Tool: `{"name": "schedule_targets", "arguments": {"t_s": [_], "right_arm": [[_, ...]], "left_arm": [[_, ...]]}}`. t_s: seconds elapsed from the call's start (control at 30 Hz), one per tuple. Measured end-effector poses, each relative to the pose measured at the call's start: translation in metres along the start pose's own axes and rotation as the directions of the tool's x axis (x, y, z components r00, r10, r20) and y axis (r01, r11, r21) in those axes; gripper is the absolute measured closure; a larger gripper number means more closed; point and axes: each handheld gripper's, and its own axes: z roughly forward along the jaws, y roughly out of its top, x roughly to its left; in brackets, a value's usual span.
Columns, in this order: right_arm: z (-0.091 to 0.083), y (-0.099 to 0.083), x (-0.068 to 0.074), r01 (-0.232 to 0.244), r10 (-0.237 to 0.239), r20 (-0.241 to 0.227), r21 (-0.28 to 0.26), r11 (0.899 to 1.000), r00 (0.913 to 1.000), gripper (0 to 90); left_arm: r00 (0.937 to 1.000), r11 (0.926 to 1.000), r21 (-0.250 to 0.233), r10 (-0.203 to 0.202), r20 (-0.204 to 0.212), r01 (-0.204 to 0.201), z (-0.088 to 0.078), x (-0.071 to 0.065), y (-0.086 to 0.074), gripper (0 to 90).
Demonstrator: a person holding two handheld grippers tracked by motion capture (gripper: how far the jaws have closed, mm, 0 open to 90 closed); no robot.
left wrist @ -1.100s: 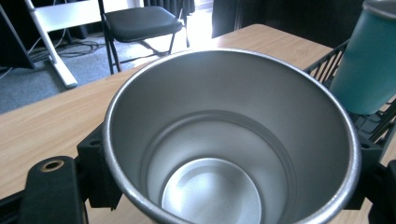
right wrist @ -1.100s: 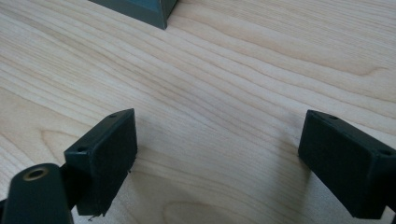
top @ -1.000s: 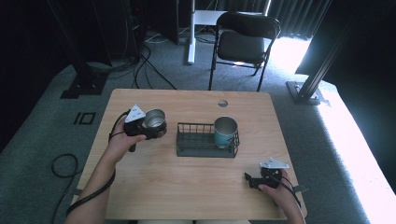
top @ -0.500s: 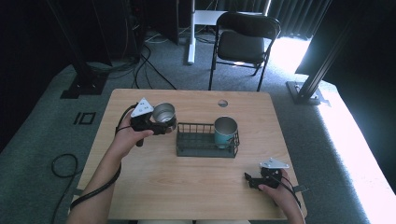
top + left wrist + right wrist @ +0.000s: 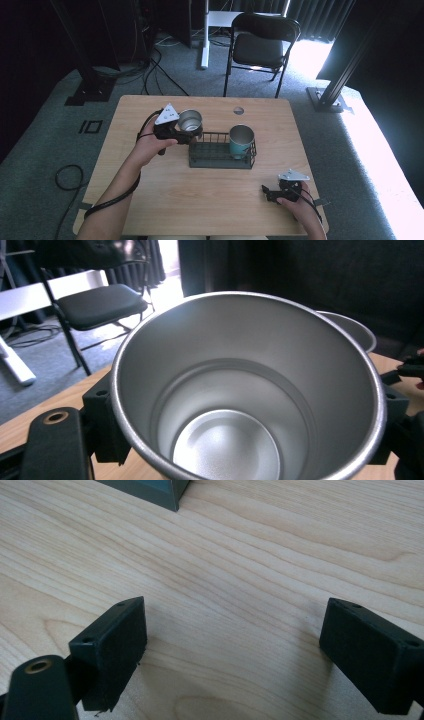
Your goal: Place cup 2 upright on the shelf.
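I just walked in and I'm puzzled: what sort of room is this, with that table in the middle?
Probably a workshop or recording studio rather than a home: a plain wooden table stands on grey carpet, loose cables run across the floor, and a folding chair sits before dark curtains.

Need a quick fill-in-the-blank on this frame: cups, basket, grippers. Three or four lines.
1. The left gripper is shut on a ____ steel cup.
2. The teal cup stands inside the wire ____.
3. The right gripper rests on the table with its fingers ____.
4. Beyond the table stands a black folding ____.

Missing words: silver; basket; open; chair
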Motion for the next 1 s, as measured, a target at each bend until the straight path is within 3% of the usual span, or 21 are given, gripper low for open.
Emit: {"name": "schedule_targets", "arguments": {"t_s": [0.3, 0.4, 0.73, 1.0], "right_arm": [[0.0, 0.0, 0.0, 0.0, 0.0, 0.0, 0.0, 1.0, 1.0, 11.2], [0.0, 0.0, 0.0, 0.0, 0.0, 0.0, 0.0, 1.0, 1.0, 11.2], [0.0, 0.0, 0.0, -0.001, 0.001, 0.0, -0.001, 1.0, 1.0, 11.2], [0.0, 0.0, 0.0, 0.0, 0.0, 0.0, 0.0, 1.0, 1.0, 11.2]], "left_arm": [[0.9992, 0.9995, 0.024, 0.018, 0.035, -0.018, 0.02, -0.012, 0.002, 18.9], [0.9983, 0.9996, 0.029, 0.006, 0.059, -0.007, 0.027, -0.015, 0.001, 18.9], [0.9978, 0.9977, 0.067, -0.014, 0.064, 0.01, 0.048, -0.023, -0.009, 18.9], [0.9986, 0.9952, 0.09, -0.042, 0.033, 0.039, 0.062, -0.025, -0.018, 18.9]]}}
